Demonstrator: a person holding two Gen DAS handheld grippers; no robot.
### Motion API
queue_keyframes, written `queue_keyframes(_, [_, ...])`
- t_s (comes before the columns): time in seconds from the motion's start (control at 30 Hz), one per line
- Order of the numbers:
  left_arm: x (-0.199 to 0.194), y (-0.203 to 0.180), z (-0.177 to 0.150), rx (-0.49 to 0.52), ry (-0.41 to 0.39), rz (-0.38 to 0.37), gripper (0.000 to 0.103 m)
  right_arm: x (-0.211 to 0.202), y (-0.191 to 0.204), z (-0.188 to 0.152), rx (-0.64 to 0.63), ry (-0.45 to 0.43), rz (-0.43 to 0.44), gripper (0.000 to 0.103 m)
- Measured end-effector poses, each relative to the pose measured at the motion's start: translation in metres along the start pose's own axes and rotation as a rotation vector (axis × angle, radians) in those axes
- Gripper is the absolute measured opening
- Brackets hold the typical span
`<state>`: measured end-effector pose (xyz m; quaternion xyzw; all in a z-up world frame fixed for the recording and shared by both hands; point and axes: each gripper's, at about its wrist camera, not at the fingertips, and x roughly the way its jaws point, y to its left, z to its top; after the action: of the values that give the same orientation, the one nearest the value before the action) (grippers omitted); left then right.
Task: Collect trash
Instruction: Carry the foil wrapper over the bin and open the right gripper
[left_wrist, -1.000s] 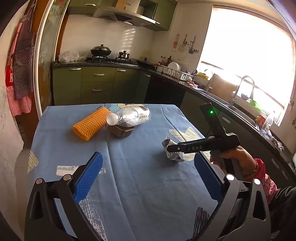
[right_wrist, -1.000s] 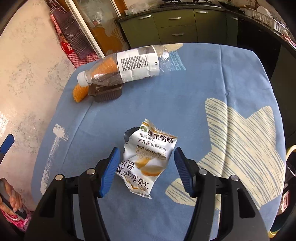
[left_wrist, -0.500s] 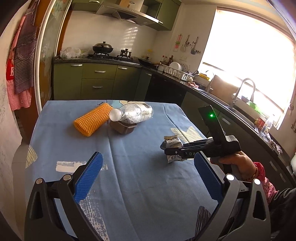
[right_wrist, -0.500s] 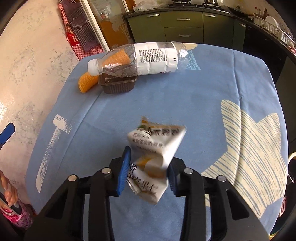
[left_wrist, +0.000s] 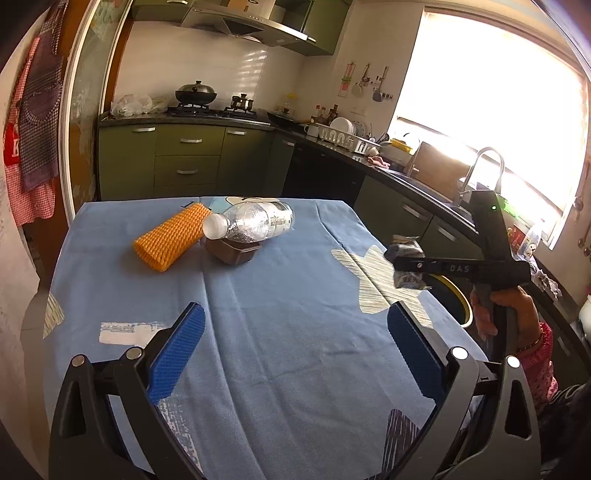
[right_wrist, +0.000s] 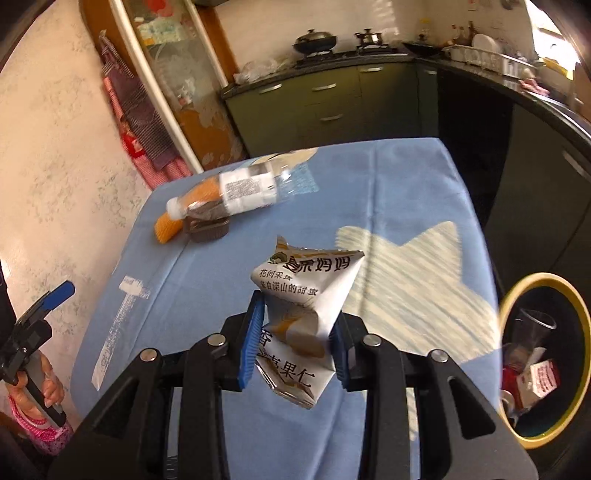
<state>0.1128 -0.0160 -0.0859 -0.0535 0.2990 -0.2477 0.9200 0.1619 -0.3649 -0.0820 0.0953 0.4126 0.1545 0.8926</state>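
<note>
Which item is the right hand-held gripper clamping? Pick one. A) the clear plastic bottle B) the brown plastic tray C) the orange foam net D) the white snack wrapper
D: the right hand-held gripper is shut on the white snack wrapper, lifted clear of the blue tablecloth.

Blue tablecloth (left_wrist: 303, 332); wok (left_wrist: 195, 94) on stove; possibly aprons (left_wrist: 33, 122) hanging left.

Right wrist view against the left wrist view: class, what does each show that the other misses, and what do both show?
Only the right wrist view shows the bin's contents and the wrapper's printed face. Only the left shows the window and faucet. Both show the bottle, orange mesh sleeve, brown tray and blue tablecloth.
</note>
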Motion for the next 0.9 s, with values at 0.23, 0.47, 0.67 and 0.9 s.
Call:
queue_keyframes(0.23, [0.013,-0.012,0.001,0.018,0.023,-0.017,0.098,-0.041,-0.108,-0.012,0.213,-0.077,-0.217,0.034])
queue_keyframes(0.47, [0.022,-0.032,0.005,0.064,0.043,-0.038,0.098,-0.036,-0.175,-0.024,0.313,-0.088,-0.394,0.034])
queue_keyframes(0.67, [0.027,-0.043,0.009,0.089,0.054,-0.04,0.098,-0.04,-0.18,-0.027,0.324,-0.126,-0.402,0.035])
queue_keyframes(0.9, [0.046,-0.058,0.017,0.202,0.08,-0.06,0.098,-0.061,-0.156,-0.039,0.291,-0.158,-0.332,0.039])
